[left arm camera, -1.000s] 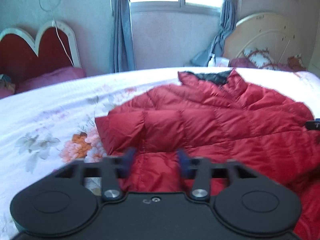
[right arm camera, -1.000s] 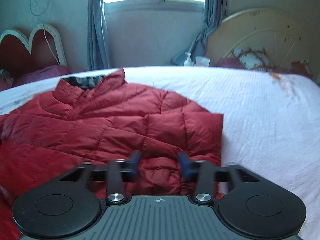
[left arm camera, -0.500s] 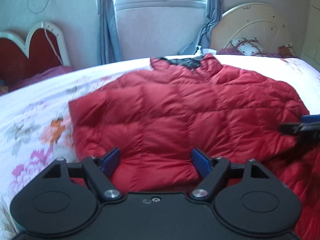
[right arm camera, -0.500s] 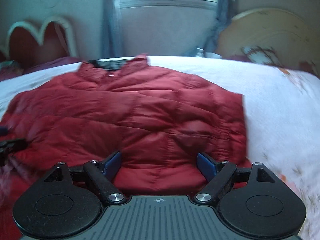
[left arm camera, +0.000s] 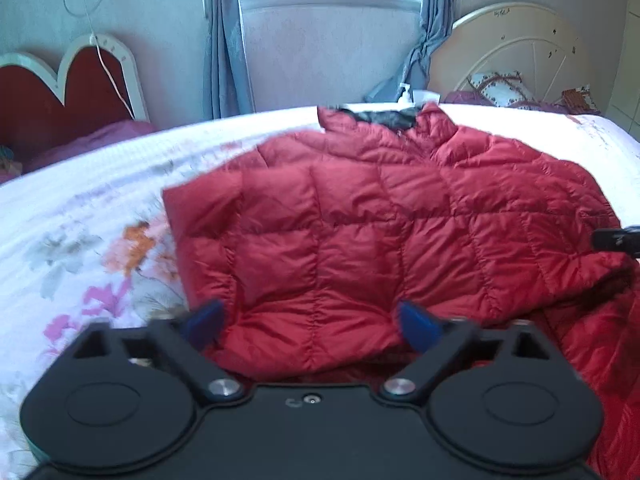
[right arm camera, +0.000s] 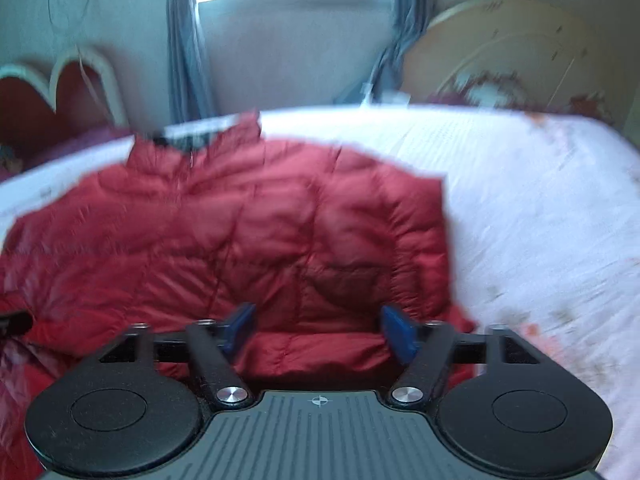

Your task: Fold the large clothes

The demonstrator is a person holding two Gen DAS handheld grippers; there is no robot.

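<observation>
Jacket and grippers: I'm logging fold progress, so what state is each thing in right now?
Red jacket: lying on the bed, sides folded in, collar at the far end, held by neither gripper.
Left gripper: jaws just opened wide, nothing clamped.
Right gripper: jaws just opened, nothing clamped.
Bed: covered by a white flowered sheet.
Curtains: tied back.

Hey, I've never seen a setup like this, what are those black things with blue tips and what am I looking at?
Those are handheld tongs; a person carries one in each hand, with a camera on each looking forward along the fingers. One picture is from the left tongs, the other from the right tongs. A red quilted puffer jacket lies folded on a white floral bedspread. Both tongs have just been opening and hold nothing; the jacket lies beyond their blue tips.
</observation>
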